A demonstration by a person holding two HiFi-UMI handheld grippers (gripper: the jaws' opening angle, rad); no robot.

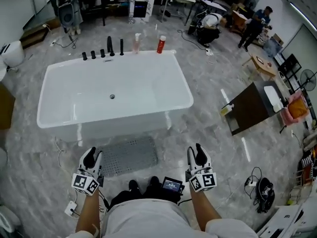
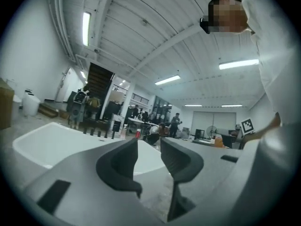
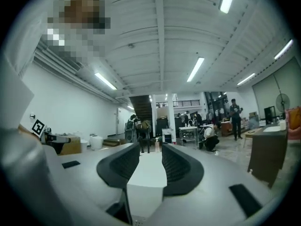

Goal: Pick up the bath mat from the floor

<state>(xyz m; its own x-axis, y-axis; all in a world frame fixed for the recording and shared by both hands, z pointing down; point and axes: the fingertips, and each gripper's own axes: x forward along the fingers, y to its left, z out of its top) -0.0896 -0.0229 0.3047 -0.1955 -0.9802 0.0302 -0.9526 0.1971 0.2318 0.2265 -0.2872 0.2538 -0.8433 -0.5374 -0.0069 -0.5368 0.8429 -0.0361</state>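
The mat (image 1: 130,156) lay on the floor (image 1: 213,108) on the near side of the tub (image 1: 119,124). The left hand-held gripper (image 1: 90,158) and the right hand-held gripper (image 1: 197,155) were both open and empty. They should go down low and pinch the mat's near edge.

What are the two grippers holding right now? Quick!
Left gripper: open, fingers apart, holding nothing.
Right gripper: open, fingers apart, holding nothing.

The left gripper (image 1: 91,156) and the right gripper (image 1: 197,153) are pointing level toward 12 o'clock, their jaws standing apart and empty.
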